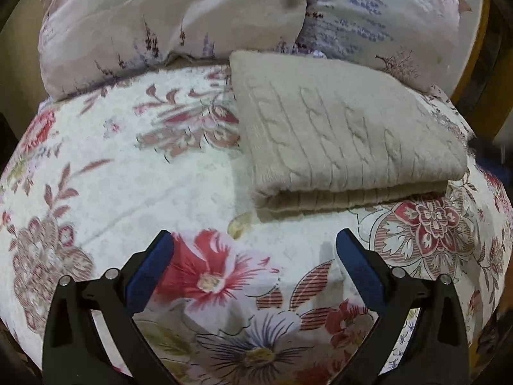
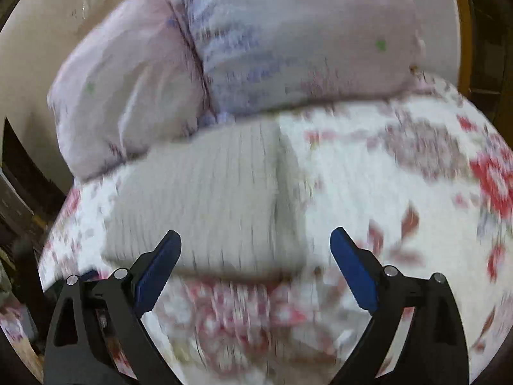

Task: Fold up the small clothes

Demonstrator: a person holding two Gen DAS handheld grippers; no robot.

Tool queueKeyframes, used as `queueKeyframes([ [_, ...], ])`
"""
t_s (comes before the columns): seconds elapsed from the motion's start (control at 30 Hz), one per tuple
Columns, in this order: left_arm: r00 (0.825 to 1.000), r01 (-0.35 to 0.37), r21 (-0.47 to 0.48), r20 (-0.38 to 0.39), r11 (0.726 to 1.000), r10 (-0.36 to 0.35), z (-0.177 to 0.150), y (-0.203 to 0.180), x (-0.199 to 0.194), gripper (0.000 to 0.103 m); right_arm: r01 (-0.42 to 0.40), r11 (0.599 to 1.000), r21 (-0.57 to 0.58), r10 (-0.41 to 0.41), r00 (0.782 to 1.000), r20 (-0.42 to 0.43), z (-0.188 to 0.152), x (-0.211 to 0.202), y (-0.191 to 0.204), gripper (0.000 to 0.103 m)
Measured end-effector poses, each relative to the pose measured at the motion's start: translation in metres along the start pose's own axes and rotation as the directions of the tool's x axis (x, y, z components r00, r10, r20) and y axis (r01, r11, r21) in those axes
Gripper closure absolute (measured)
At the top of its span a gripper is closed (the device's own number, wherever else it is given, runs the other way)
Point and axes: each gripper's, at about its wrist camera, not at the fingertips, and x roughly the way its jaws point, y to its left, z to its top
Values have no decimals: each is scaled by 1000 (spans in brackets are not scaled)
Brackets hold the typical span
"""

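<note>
A beige cable-knit sweater point(image 1: 346, 141) lies folded in a flat rectangle on the floral bedspread point(image 1: 105, 173), its folded edge toward me. My left gripper point(image 1: 255, 247) is open and empty, held above the bedspread just in front of the sweater's near edge. The right wrist view is blurred by motion. There the sweater point(image 2: 205, 199) lies ahead and slightly left. My right gripper point(image 2: 256, 243) is open and empty, above the sweater's near right corner.
Two pale lilac printed pillows point(image 1: 166, 29) point(image 2: 288, 48) lie behind the sweater at the head of the bed. A wooden frame point(image 1: 481, 73) and dark furniture stand at the right. The bed edge drops off at the left in the right wrist view point(image 2: 48, 256).
</note>
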Motion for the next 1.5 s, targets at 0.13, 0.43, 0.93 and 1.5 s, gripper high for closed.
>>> queueKeyframes([
  [0.13, 999, -39, 28, 3, 999, 39, -3, -7, 4, 2, 40, 998, -39, -45, 992, -117, -29, 24, 5, 7],
  [0.43, 999, -40, 36, 28, 999, 39, -5, -8, 4, 2, 142, 960, -240, -172, 979, -109, -46, 38, 33, 1],
  [0.93, 999, -41, 34, 28, 999, 40, -5, -8, 5, 2, 146, 960, -237, -175, 979, -106, -48, 39, 36, 1],
  [1.5, 999, -42, 33, 28, 999, 41, -5, -8, 6, 2, 147, 960, -236, -176, 979, -105, -49, 39, 36, 1],
])
